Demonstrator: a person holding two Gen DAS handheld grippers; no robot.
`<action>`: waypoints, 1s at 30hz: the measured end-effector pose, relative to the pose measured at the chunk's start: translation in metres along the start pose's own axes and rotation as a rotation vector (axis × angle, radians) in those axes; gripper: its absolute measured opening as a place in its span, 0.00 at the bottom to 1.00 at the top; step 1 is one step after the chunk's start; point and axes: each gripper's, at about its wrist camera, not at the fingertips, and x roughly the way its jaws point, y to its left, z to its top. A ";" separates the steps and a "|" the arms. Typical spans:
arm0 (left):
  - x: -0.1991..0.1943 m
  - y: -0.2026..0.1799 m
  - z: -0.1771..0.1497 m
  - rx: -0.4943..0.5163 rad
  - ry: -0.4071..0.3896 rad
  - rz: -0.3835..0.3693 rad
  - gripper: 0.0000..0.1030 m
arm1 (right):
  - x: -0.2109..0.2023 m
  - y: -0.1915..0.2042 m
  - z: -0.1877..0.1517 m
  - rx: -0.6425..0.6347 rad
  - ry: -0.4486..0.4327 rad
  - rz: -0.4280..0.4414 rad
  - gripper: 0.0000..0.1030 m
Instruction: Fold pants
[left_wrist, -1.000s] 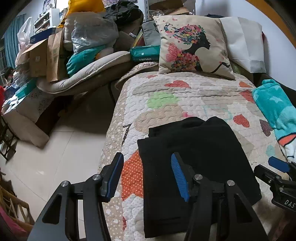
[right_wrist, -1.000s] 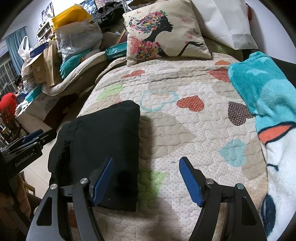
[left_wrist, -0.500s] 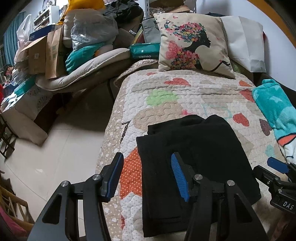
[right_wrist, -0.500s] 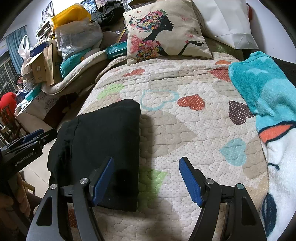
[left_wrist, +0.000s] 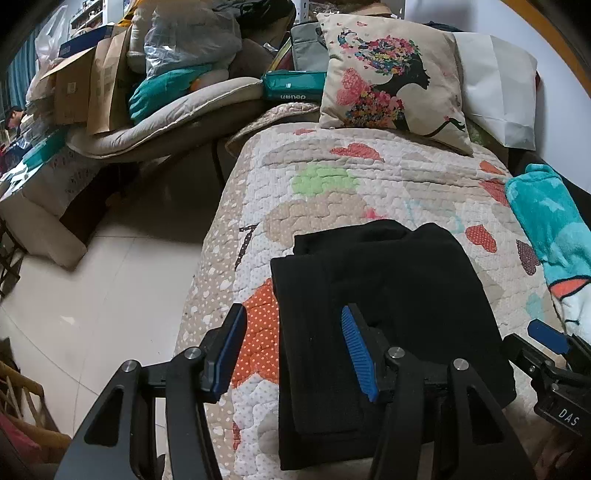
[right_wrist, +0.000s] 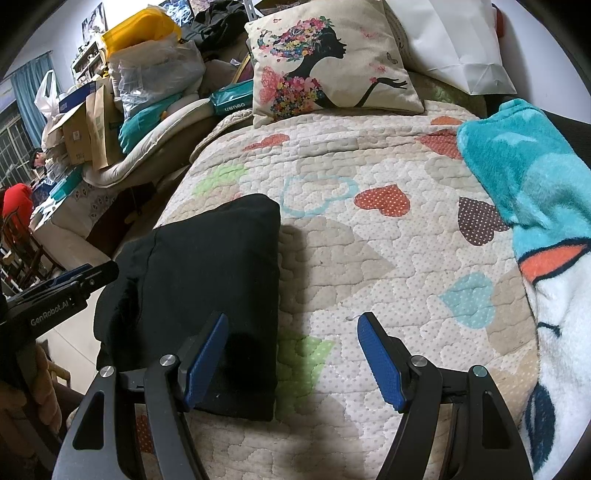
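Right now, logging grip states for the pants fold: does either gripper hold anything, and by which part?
Nothing is held. The left gripper and right gripper hover with jaws apart above the folded black pants on the quilt.

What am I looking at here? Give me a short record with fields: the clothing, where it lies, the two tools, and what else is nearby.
clothing: black pants, folded into a compact stack
surface: heart-patterned quilt on a bed
left gripper: open, holding nothing
right gripper: open wide, holding nothing
nearby: printed cushion, teal fleece blanket
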 end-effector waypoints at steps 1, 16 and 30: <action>0.000 0.000 0.000 0.000 0.001 0.000 0.51 | 0.000 0.000 0.000 0.000 0.001 0.000 0.75; 0.003 -0.001 0.000 -0.002 0.016 -0.009 0.51 | 0.003 0.001 0.000 -0.002 0.007 0.002 0.75; 0.006 -0.004 -0.002 -0.005 0.022 -0.011 0.51 | 0.003 0.000 0.001 -0.003 0.010 0.002 0.75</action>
